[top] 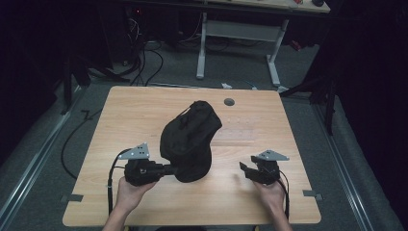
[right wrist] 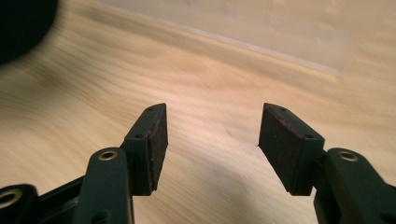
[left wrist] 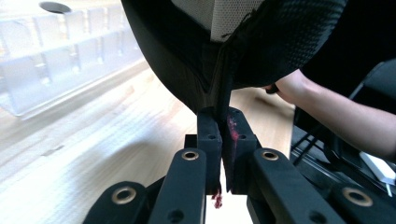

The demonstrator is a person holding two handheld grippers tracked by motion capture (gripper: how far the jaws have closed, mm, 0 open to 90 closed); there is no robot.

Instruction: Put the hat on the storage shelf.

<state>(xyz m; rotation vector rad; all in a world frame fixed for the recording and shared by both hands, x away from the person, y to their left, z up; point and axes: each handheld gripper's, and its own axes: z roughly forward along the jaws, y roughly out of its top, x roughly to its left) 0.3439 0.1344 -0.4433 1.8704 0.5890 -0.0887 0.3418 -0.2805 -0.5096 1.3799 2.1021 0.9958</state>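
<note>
A: What's on the table (top: 144, 211)?

B: Wooden tabletop w/ a black fabric cap (top: 190, 139) near its centre, crown propped up, lower edge toward the person.

A: Left hand?

B: Left gripper (top: 169, 169) points sideways into the cap's lower edge. In the left gripper view its jaws are pressed together on a fold of the black fabric (left wrist: 223, 100); pale mesh lining (left wrist: 219, 18) shows inside the cap above.

A: And the right?

B: Right gripper (top: 245, 168) sits low over the table, right of the cap & apart from it. Right gripper view: pads (right wrist: 156, 140) stand wide apart, nothing btwn them, bare wood beneath. Cap is a dark blur at the top-left corner (right wrist: 21, 25).
</note>
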